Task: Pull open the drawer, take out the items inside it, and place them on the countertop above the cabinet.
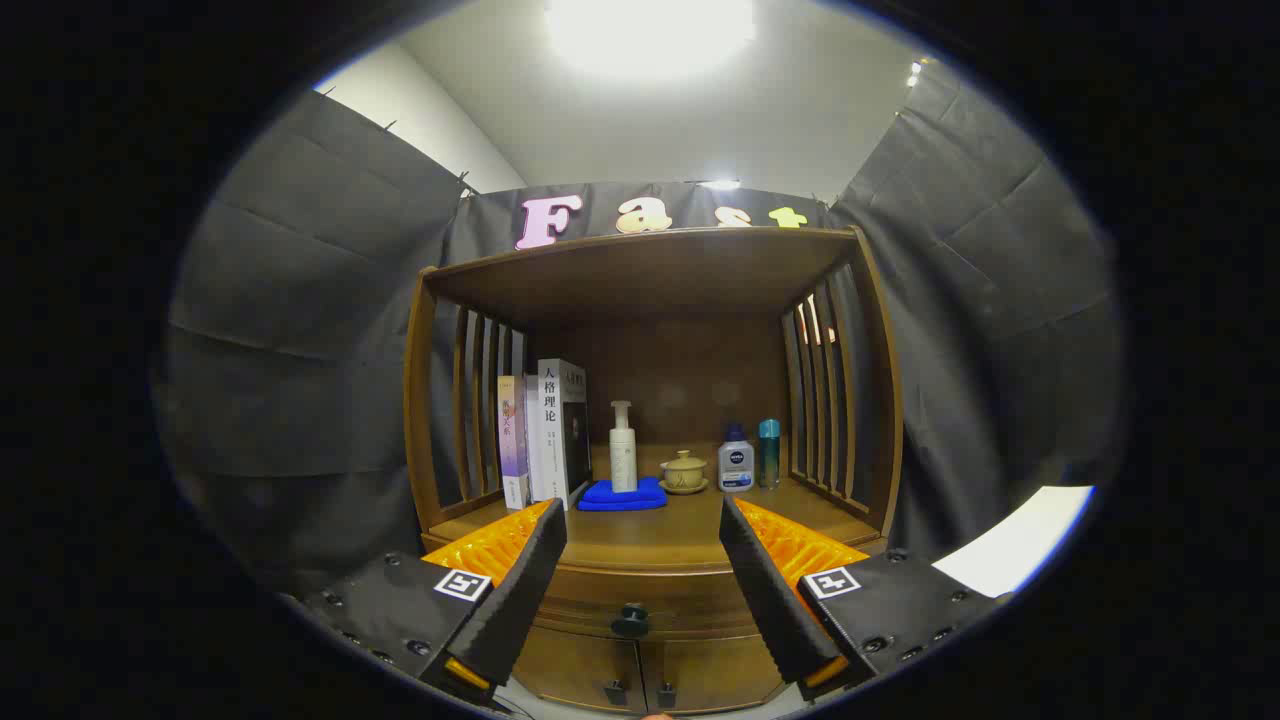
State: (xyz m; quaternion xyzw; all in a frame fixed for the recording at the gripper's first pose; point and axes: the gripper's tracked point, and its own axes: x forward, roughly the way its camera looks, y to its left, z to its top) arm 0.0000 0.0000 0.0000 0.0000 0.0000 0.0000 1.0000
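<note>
The big brown wooden cabinet [650,420] stands ahead of me. Its flat surface [660,535] holds tall books [545,432], a folded blue cloth [622,495], a white pump bottle [622,447] and a small cup [684,472]. Under it is the shut wooden drawer [640,605]. Its little dark round knob [630,620] sits between my jaws [643,590], which are wide open and hold nothing. I should go straight in, close on the knob, then pull back gently.
</note>
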